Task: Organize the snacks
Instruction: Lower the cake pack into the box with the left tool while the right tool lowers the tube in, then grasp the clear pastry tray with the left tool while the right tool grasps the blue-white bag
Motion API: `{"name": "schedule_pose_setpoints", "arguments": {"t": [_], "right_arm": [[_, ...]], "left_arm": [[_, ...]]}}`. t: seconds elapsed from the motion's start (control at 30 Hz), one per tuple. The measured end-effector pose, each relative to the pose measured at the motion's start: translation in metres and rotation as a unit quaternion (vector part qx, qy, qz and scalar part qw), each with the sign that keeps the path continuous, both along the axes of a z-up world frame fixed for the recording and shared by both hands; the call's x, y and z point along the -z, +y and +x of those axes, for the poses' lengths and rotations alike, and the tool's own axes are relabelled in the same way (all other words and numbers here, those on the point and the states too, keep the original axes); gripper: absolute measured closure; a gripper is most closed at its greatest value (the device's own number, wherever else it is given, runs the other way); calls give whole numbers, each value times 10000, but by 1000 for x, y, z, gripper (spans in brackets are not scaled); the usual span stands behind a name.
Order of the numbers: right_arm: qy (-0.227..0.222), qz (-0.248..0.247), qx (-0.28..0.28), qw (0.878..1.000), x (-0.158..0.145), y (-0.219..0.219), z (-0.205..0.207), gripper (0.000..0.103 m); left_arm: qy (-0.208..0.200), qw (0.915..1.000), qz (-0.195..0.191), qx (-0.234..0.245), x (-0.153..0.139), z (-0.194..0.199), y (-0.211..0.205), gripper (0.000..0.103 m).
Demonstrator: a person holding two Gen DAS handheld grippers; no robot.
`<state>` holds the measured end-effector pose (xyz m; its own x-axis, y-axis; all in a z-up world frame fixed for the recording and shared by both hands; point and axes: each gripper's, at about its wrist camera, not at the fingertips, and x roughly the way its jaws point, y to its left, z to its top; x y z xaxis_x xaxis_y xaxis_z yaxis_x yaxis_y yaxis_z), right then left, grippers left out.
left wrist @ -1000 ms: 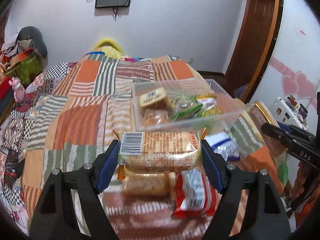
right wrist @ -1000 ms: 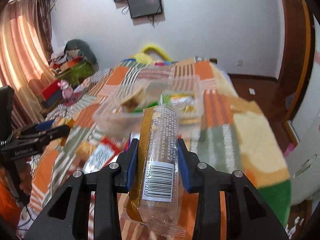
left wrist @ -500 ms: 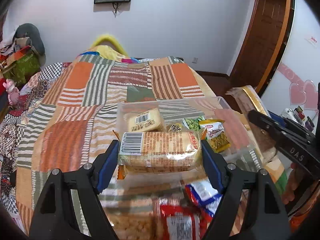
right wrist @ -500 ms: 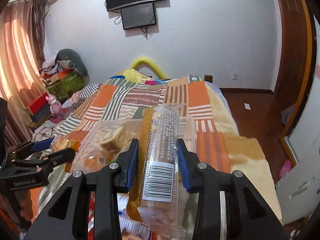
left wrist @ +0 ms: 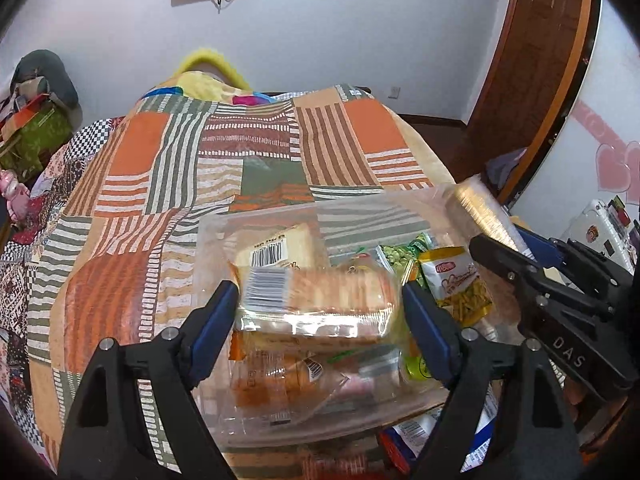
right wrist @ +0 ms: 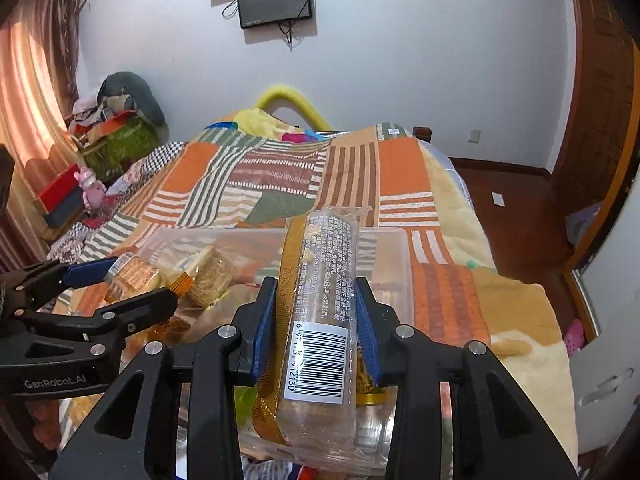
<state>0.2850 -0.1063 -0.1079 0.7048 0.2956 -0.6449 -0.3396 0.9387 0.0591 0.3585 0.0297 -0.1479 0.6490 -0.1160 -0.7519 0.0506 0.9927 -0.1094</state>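
A clear plastic bin (left wrist: 276, 211) sits on the patchwork bedspread and holds several snack packs. My left gripper (left wrist: 320, 295) hovers over it with its jaws opening. The orange cracker pack (left wrist: 316, 280) lies blurred between the blue pads, with a small gap on each side. My right gripper (right wrist: 316, 292) is shut on a long clear biscuit sleeve (right wrist: 324, 300) with a gold edge and a barcode, held lengthwise above the bin's (right wrist: 384, 234) near side. In the left wrist view the right gripper (left wrist: 520, 256) comes in from the right with the sleeve (left wrist: 480, 208).
Inside the bin lie a bread pack (left wrist: 280, 246), a green pea packet (left wrist: 396, 252) and a yellow stick-snack packet (left wrist: 460, 284). Red and blue packets (left wrist: 400, 440) lie on the bed in front of the bin. A cluttered stack (right wrist: 108, 136) stands left of the bed; a door is at the right.
Both grippers moved forward until they stand over the bin. The left jaws widened and the cracker pack came loose between the pads. The right grip on the sleeve is unchanged.
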Motion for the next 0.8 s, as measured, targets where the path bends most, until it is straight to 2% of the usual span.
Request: {"name": "schedule_pose_setpoints", "arguments": {"t": [0.17, 0.3, 0.4, 0.57, 0.73, 0.8], "right_arm": [[25, -83, -4, 10000, -3, -4, -2, 68], [47, 66, -50, 10000, -13, -11, -9, 68], [-41, -7, -82, 10000, -21, -13, -20, 65], [-164, 4, -183, 9997, -28, -15, -42, 45], [-186, 43, -256, 9995, -28, -15, -64, 24], [-202, 49, -256, 9995, -25, -14, -72, 20]], "left_arm": [[-106, 9999, -50, 55, -6, -10, 3, 17], [-251, 9996, 21, 149, -20, -27, 5, 16], [-371, 9991, 72, 206, -30, -42, 9, 14], [-457, 9984, 160, 297, -41, -72, 20, 6], [-294, 9991, 217, 226, -31, -99, 37, 3], [-232, 9992, 272, 203, -24, -109, 42, 2]]}}
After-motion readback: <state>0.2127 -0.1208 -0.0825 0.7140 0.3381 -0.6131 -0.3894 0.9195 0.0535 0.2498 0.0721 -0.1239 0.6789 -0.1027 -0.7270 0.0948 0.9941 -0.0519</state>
